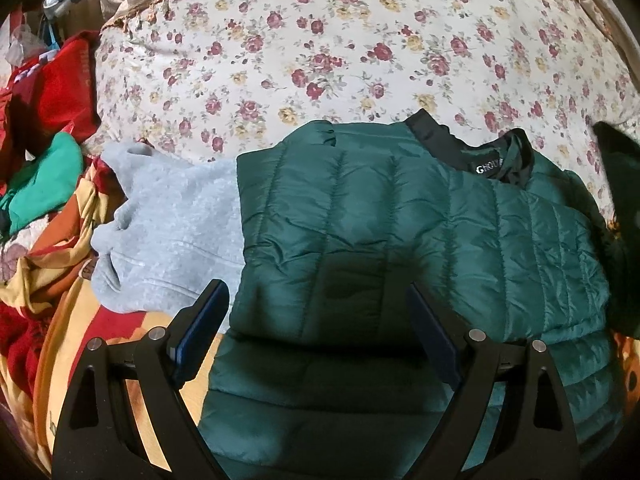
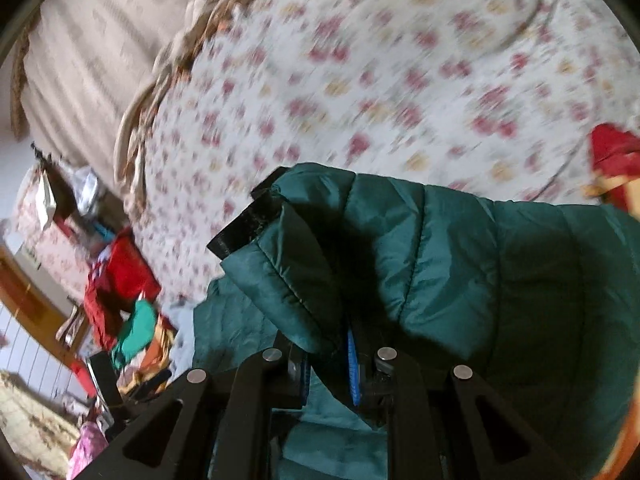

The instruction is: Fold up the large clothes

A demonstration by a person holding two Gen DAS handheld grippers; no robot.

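Green quilted jacket (image 1: 400,220) on the bed: right gripper (image 2: 332,364) clenches its sleeve (image 2: 360,248), left gripper (image 1: 316,320) hangs released; slippery fabric could slide out mid-fold.

Floral bedsheet (image 1: 320,40), beige fringed cloth (image 2: 100,60)

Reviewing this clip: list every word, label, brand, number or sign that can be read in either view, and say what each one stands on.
"GHOU", cut off by a fold: white letters on the black neck label inside the collar of the green puffer jacket.
White lettering on the red cloth at the left of the bed: too blurred and creased to read.
Right wrist view: motion-blurred, no text readable there.
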